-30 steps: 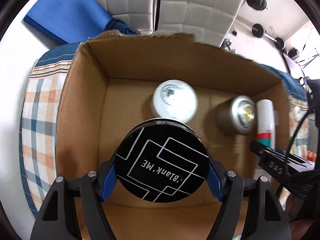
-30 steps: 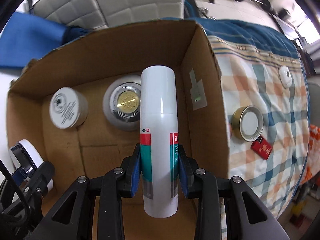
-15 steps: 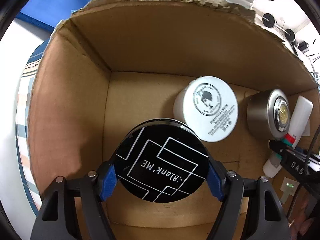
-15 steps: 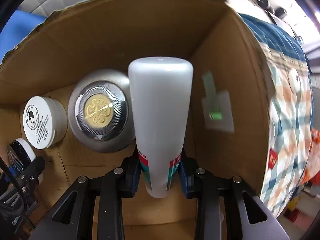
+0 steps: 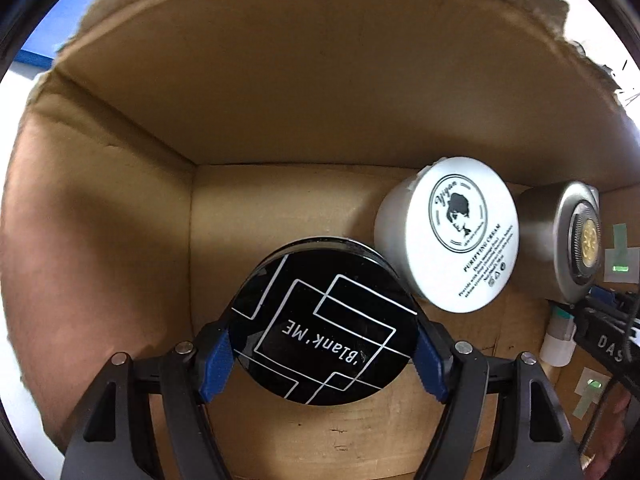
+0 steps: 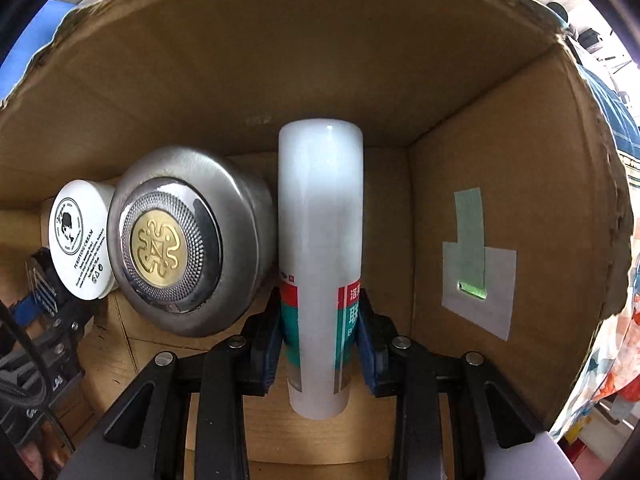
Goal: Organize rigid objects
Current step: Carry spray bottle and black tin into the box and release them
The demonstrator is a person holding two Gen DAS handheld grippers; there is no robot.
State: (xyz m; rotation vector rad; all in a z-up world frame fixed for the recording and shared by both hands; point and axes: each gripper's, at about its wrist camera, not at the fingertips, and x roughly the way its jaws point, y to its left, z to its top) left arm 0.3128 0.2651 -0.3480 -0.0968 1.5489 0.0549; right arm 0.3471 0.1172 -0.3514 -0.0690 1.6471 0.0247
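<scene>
Now that both grippers have sunk into the cardboard box (image 5: 312, 92), left gripper (image 5: 322, 354) grasps the black tin (image 5: 320, 332), right gripper (image 6: 320, 336) the white bottle (image 6: 320, 216); release is due.

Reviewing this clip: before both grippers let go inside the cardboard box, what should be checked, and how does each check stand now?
1. Left gripper clamped on the black round tin: ok.
2. Right gripper clamped on the white bottle: ok.
3. Both items inside the cardboard box: ok.
4. Tin resting on the box floor: cannot tell.
5. Gap between the tin and the white cream jar: cannot tell; they overlap in the left view.
6. Gap between the bottle and the silver jar: not ok; they appear touching.
</scene>
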